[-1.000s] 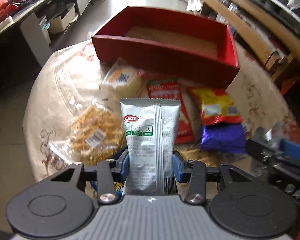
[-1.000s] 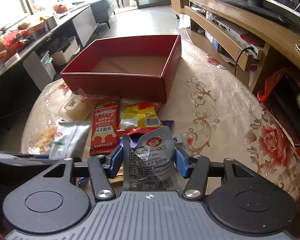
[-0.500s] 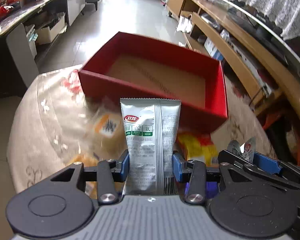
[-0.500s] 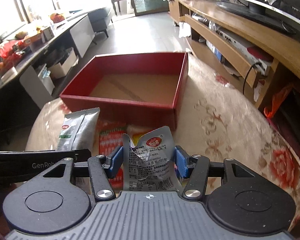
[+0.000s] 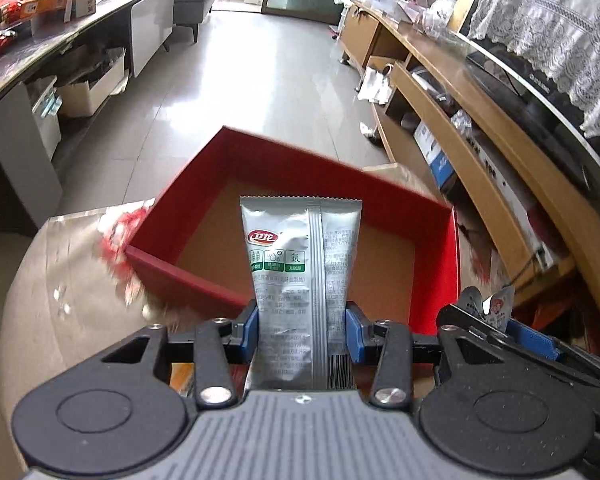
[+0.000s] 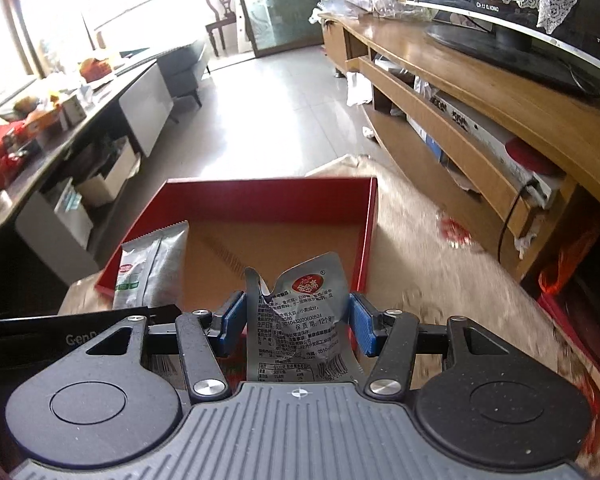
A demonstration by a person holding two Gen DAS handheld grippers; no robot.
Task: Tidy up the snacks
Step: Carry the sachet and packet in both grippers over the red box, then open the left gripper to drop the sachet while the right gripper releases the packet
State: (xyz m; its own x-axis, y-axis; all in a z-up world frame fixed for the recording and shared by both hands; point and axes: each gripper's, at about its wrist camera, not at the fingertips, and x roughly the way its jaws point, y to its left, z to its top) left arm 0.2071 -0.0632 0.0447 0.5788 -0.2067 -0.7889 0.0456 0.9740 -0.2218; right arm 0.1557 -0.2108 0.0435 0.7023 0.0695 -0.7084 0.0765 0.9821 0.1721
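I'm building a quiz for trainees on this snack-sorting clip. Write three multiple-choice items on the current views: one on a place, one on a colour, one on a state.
1. Where is the flat silver foil snack packet with the green label?
A. lying in the box
B. clamped in the left gripper, in front of the box
C. on the floor

2. What colour are the walls of the open rectangular cardboard box?
A. red
B. blue
C. white

3. How is the crumpled silver snack pouch with the round red logo?
A. loose on the tablecloth
B. lying in the box
C. between the jaws of the right gripper, its top edge crumpled

Answers:
1 B: the blue pads press both sides of the packet.
2 A: red walls show in both views, with a brown floor inside.
3 C: it stands between the blue pads, and the box floor is bare.
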